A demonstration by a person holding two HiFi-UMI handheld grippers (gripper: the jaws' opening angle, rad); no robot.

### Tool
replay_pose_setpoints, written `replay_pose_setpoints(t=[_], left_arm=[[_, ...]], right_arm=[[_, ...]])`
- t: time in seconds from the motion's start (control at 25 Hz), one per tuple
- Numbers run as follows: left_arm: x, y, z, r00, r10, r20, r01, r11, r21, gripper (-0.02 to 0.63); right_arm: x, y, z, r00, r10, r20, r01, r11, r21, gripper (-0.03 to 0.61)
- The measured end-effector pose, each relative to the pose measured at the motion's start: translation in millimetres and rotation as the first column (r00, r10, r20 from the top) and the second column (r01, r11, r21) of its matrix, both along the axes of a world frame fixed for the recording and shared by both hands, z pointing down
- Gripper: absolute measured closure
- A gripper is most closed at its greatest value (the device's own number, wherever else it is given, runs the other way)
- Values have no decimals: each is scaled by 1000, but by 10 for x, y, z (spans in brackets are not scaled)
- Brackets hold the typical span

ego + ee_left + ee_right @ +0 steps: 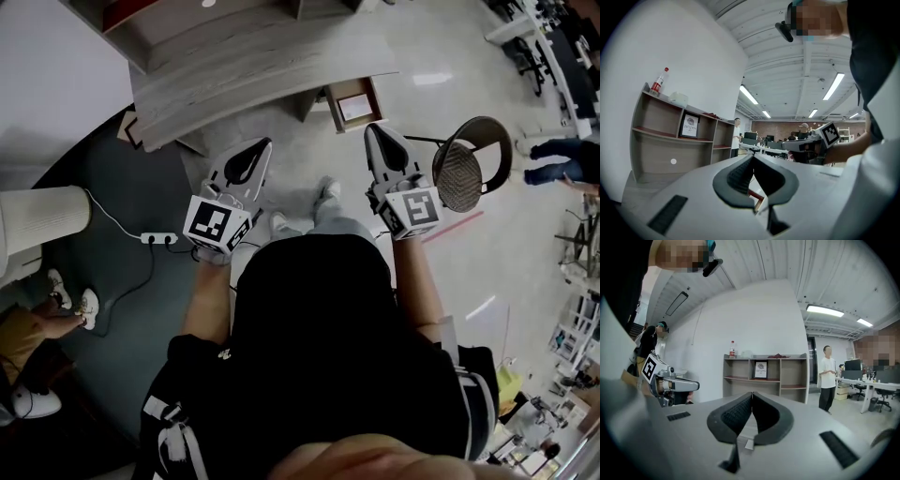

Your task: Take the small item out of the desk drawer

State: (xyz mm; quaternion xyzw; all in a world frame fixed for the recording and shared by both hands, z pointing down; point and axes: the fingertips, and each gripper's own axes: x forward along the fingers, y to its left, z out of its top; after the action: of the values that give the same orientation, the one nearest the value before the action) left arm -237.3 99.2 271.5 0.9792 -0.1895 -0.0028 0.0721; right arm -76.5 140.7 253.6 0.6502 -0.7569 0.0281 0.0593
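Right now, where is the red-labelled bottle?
In the right gripper view, the bottle stands atop the shelf, at its left end.

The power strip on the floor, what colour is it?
White; the power strip shows best in the head view.

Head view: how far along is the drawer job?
Done: nothing that shows. In hand: nothing. The left gripper and the right gripper both have their jaws together and empty, held in the air short of the desk. Left: all of it, meaning reach the desk, open the drawer, lift the item out. No view shows an open drawer or the small item.
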Motion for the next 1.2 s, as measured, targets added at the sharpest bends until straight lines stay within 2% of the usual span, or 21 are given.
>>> replay_pose_setpoints(t=[0.16,0.28,0.6,0.92,1.2], left_arm=[[100,-168,85,1000,-3,8,3,1000,-10,606],[268,-309,132,1000,-1,27,1,1000,-15,606],[1084,-697,244,997,5,75,-1,999,-51,606],[1893,-914,445,988,-54,147,72,990,-123,606],[2231,-961,647,973,-113,200,147,976,-160,606]], right_arm=[[201,-161,109,1000,7,-17,-7,1000,-6,581],[392,-307,161,1000,26,3,-25,999,-34,581],[1225,-795,377,999,0,41,3,998,-68,581],[1989,-1211,681,992,-117,49,123,981,-147,581],[2312,-1425,1211,971,-238,20,235,938,-256,581]])
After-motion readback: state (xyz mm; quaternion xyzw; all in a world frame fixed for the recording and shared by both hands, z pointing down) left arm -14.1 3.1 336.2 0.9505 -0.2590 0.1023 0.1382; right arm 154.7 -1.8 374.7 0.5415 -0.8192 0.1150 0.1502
